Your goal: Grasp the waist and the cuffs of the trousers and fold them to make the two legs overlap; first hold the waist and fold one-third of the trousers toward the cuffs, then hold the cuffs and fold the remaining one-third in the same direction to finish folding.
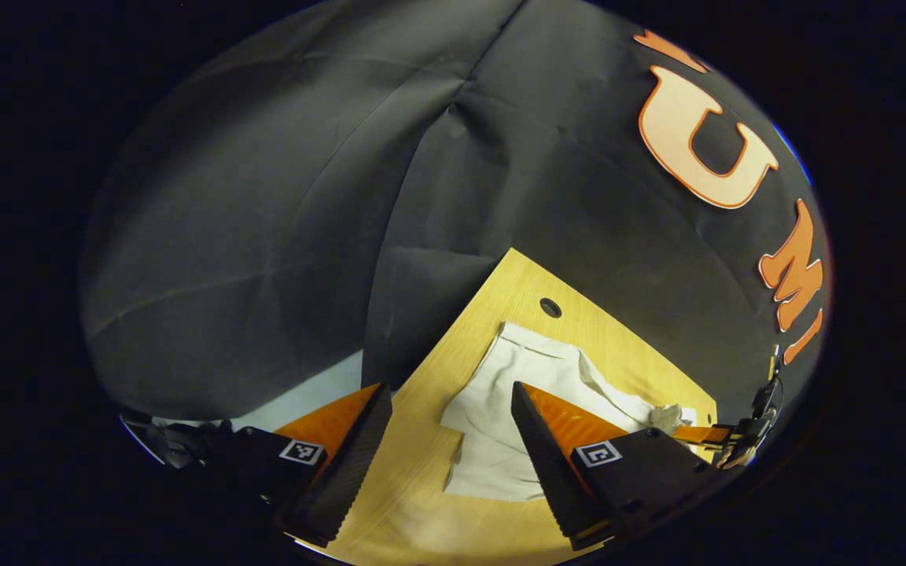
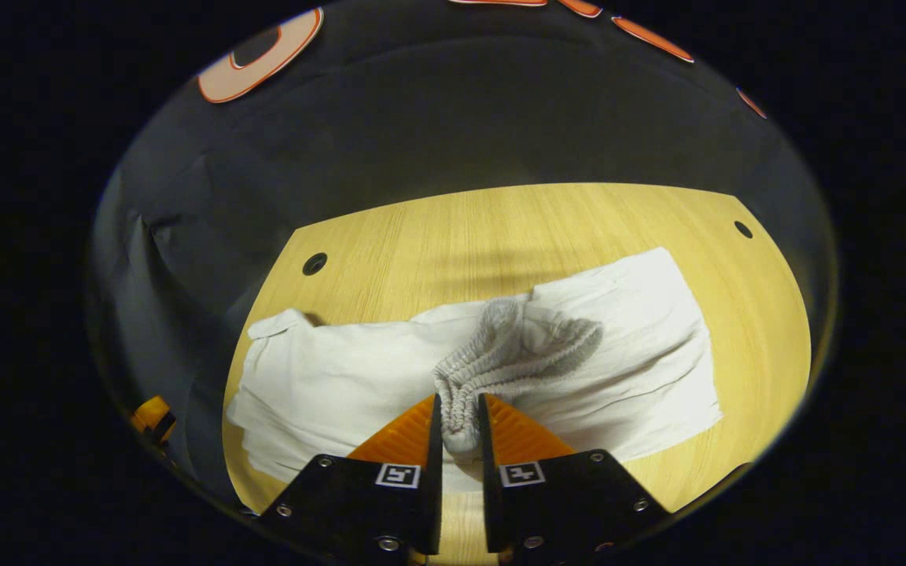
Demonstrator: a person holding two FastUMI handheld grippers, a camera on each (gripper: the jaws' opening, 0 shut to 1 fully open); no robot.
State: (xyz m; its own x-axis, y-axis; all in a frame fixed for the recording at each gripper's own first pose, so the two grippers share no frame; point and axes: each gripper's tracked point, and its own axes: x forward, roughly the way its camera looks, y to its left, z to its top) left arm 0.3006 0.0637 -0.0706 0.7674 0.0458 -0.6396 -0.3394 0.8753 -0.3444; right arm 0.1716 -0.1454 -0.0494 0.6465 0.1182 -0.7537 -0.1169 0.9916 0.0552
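Black cloth walls box in a wooden counter (image 2: 500,228); white trousers (image 2: 327,385) lie stretched across it, legs seemingly already stacked, since we see one flat band rather than two. In the right gripper view the elastic waist (image 2: 516,338) is bunched and lifted over the middle of the cloth, the right gripper (image 2: 459,424) clenched on it, jaws nearly together with the gathered band between them. We judge that as the waist-toward-cuffs fold in progress: pinching the thick elastic gives a firm hold and carries the top third over. Cuffs probably sit at one flat end, we can't tell which.

In the left gripper view the left gripper (image 1: 453,432) hangs above the counter beside the trousers (image 1: 500,393), jaws spread wide, holding nothing. Likely parked there to catch an edge or pin the cloth. The right gripper (image 1: 724,434) shows far off at the trousers' other end.

Risk: the one-point pinch lets the waist sag unevenly.
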